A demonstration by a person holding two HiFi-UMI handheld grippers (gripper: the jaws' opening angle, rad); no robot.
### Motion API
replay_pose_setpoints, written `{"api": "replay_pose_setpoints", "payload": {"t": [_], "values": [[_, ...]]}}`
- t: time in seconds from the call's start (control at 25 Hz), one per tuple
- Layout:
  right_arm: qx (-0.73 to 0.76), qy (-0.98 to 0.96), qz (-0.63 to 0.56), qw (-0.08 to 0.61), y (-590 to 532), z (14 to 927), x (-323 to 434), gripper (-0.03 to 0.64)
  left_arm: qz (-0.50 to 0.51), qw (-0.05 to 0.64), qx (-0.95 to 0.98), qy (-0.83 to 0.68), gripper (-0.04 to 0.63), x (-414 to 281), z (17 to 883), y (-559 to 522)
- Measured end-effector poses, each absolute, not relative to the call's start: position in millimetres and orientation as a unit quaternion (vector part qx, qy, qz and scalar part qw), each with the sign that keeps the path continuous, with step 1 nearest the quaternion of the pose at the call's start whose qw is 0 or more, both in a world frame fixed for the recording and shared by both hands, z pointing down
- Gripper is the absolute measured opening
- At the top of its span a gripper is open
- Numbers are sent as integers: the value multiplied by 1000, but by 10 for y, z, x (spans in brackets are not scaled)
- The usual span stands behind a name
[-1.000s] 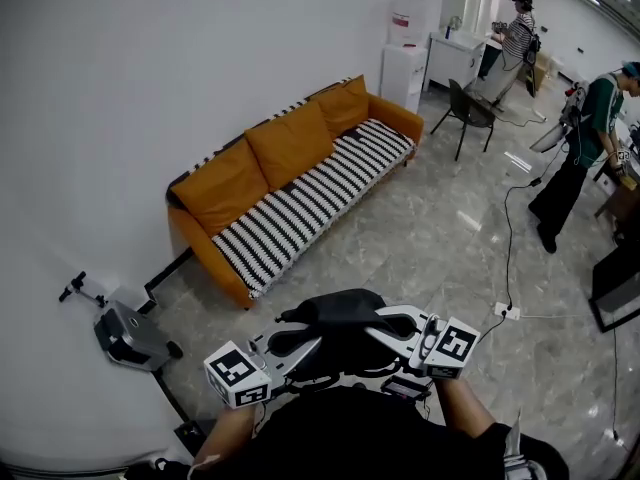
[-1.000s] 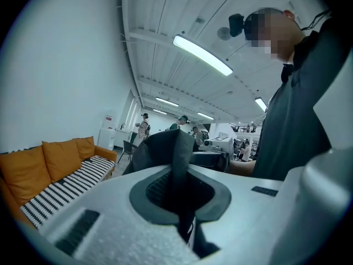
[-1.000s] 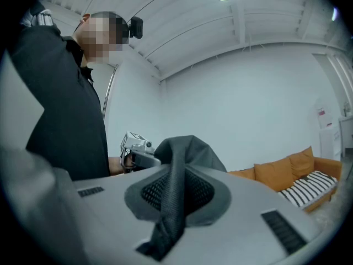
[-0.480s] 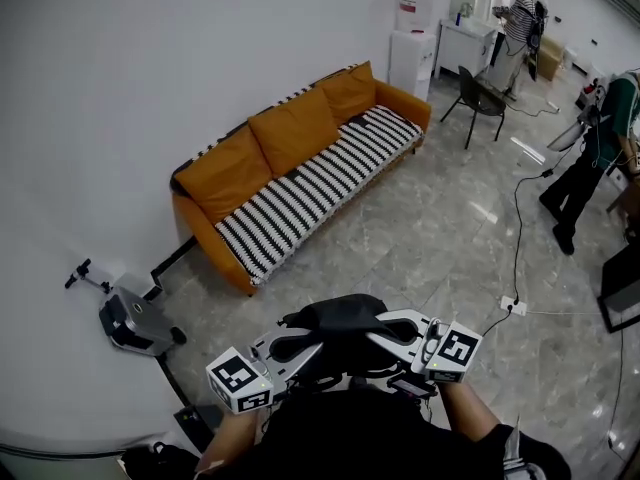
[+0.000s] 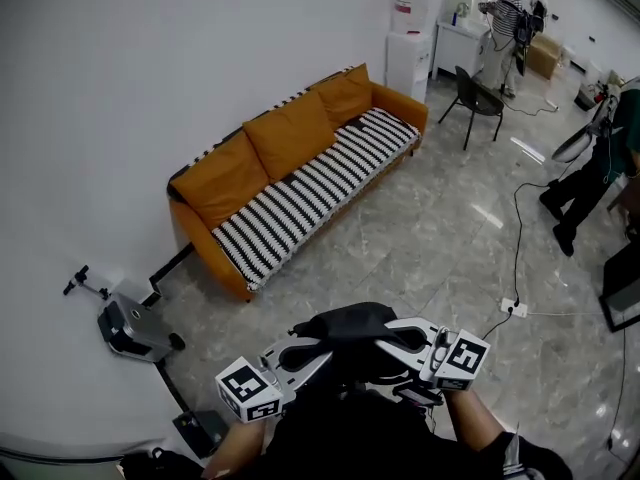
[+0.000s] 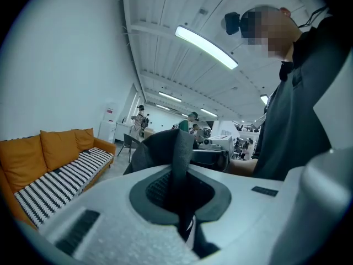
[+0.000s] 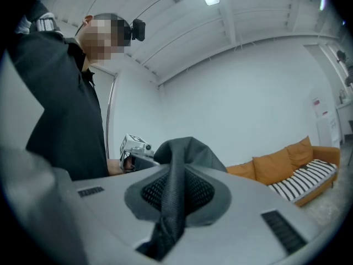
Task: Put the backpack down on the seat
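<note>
So the backpack (image 5: 350,333) is up in the air, right in front of the person's chest, well apart from the sofa (image 5: 215,183). The left gripper (image 5: 312,346) and right gripper (image 5: 392,334) each have their jaws pinched tight on it from either side. The left one clamps a fold of dark fabric, the right one a mesh strap (image 7: 175,197).

Between the bag and the couch there's just a stretch of floor (image 5: 420,248), glossy grey marble-look tile. Off to the left, against the white wall, sits a small grey machine (image 5: 135,328) with a handle sticking out, near the couch's closer end. To the right a white power strip (image 5: 515,309) lies on the floor with a cable running away from it.

Past the far end of the couch: a white water dispenser (image 5: 405,53), a dark chair (image 5: 478,98), and two people (image 5: 500,18) standing around.

The couch itself is orange with three plump orange back cushions, and the seat (image 5: 300,203) is covered in a black-and-white striped throw. The backpack looks black, soft and slumped.
</note>
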State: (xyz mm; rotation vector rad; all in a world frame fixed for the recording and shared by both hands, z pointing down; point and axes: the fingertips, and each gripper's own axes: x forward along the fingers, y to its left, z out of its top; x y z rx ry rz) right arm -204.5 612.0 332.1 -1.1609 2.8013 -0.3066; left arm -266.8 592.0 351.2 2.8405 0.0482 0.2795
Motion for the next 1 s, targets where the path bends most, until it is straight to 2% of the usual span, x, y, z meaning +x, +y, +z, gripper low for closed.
{"api": "replay_pose_setpoints", "payload": {"t": [0.44,1.0], "values": [[-407,904,-127,28,5830,3468,-1858,51,100,144,984,42,26,-2456,3651,5573],[-399,906,-141,14,4528,3413,-1873,51,84,146,984,48,26,-2453,3613,4265]]}}
